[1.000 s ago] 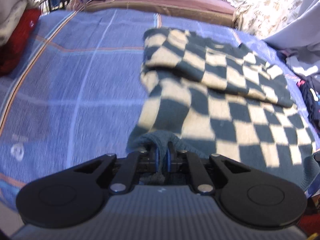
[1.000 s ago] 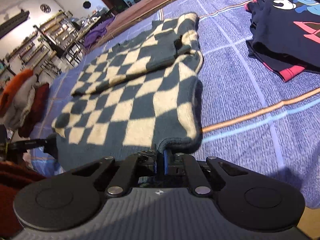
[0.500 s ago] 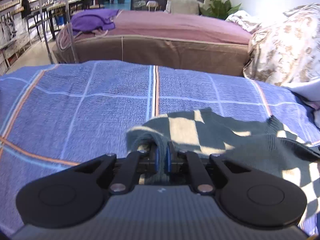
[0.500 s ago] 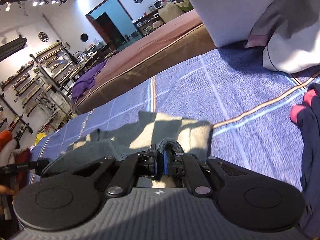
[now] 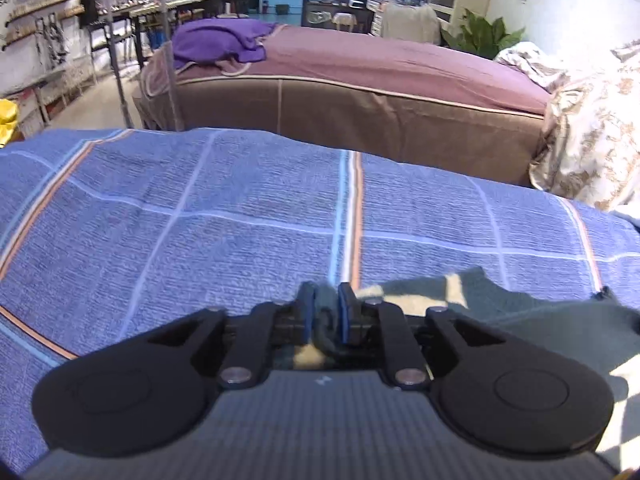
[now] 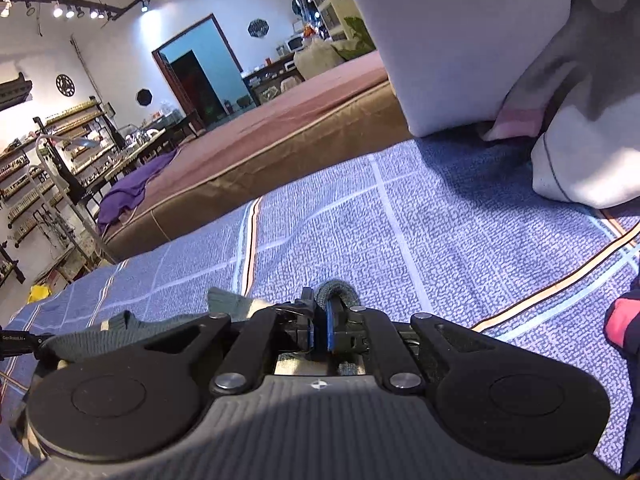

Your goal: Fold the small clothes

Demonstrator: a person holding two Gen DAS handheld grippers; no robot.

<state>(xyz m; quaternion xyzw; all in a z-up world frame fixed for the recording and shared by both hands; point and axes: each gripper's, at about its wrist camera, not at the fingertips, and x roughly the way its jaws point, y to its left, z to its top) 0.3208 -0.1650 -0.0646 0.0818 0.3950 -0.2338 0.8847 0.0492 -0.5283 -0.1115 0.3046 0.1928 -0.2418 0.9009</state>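
The checkered dark-green and cream sweater (image 5: 500, 304) lies folded low on the blue plaid bedspread (image 5: 240, 216). My left gripper (image 5: 325, 312) is shut on its hem, with a little cloth between the blue pads. My right gripper (image 6: 327, 322) is shut on the sweater's other hem corner (image 6: 338, 288), which bulges above the pads. More of the sweater (image 6: 132, 328) trails to the left in the right wrist view. Most of the garment is hidden under both grippers.
A brown bed (image 5: 380, 88) with a purple cloth (image 5: 216, 40) stands beyond the bedspread. Floral bedding (image 5: 592, 128) is at the right. White pillows (image 6: 520, 60) and a dark garment with a red cuff (image 6: 624, 320) lie to the right.
Both grippers carried the sweater's bottom hem forward over the garment, folding it toward the far side. The spread-out checkered sweater has dropped out of sight beneath them.
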